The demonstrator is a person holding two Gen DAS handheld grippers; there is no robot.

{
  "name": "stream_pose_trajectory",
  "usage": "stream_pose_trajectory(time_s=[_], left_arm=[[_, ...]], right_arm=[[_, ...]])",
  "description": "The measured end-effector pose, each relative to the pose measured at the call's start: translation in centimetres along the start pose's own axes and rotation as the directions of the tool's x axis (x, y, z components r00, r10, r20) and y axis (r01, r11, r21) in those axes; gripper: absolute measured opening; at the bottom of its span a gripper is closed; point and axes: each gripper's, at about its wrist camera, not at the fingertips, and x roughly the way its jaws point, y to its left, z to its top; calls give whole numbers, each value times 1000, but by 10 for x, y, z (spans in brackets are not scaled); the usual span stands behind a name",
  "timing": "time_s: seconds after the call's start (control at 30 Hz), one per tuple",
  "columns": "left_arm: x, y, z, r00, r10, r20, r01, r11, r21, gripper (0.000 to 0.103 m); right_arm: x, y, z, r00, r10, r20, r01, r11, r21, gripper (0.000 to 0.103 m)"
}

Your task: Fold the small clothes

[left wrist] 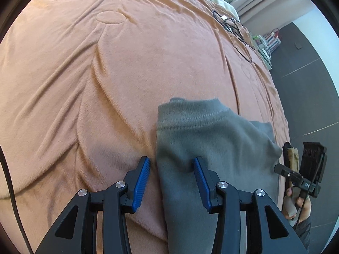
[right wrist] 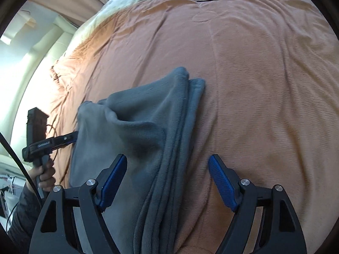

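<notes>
Item: grey fleece garment (right wrist: 135, 139), small, lying on the orange bed cover (left wrist: 89, 89) near the bed's edge, partly folded; stacked layered edges run along its right side in the right wrist view, and a loose flap stands up in a hump at the middle.

Left tongs (left wrist: 171, 169): spread wide, straddling the garment's left border, one blue pad on the cover, the other over the fleece; nothing gripped.

Right tongs (right wrist: 167, 169): spread wide over the layered edge; nothing gripped.

Also present: black cables (left wrist: 235, 31) at the far side of the bed.

Risks, as judged:
- Closing on the top layer only would likely peel the stack apart.
- Pinching cover with fleece could drag the cover.
- The raised flap may collapse askew, leaving a crooked fold.
- A pull toward the edge could slide the garment off the bed.
</notes>
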Motion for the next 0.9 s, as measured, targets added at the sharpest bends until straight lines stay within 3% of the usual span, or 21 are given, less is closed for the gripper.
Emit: stream_pose_trajectory(time_s=[0.1, 0.23, 0.27, 0.3, 0.53, 0.63, 0.67, 0.73, 0.8, 0.9], left_arm=[[4, -6, 7, 1000, 6, 3, -6, 1000, 14, 45], [7, -10, 11, 1000, 9, 1, -9, 999, 32, 46], [6, -8, 11, 1000, -1, 3, 1, 1000, 27, 46], [6, -5, 11, 1000, -15, 4, 15, 1000, 20, 46], [6, 7, 10, 994, -103, 23, 103, 994, -23, 45], [13, 3, 16, 992, -124, 25, 125, 991, -37, 44], [15, 1, 19, 992, -125, 28, 126, 991, -40, 40], [21, -3, 22, 996, -88, 19, 89, 995, -45, 17], [18, -8, 23, 997, -70, 27, 71, 997, -36, 10], [-1, -19, 22, 995, -77, 70, 76, 997, 16, 8]], right_arm=[[8, 8, 0, 1000, -25, 8, 26, 999, -25, 77], [11, 10, -1, 994, -110, 23, 110, 994, -27, 32], [4, 2, -5, 996, -83, 33, 84, 996, -6, 21], [1, -3, -5, 998, -41, 40, 41, 999, 11, 17], [-7, -43, -26, 991, 95, 97, -107, 987, 119, 14], [-9, -48, -31, 988, 106, 111, -120, 984, 129, 14], [-8, -46, -30, 988, 106, 113, -120, 984, 135, 14], [-8, -41, -32, 988, 100, 116, -116, 983, 140, 14], [-11, -34, -31, 989, 86, 121, -102, 986, 130, 14], [-28, -19, -34, 984, 90, 156, -105, 990, 92, 14]])
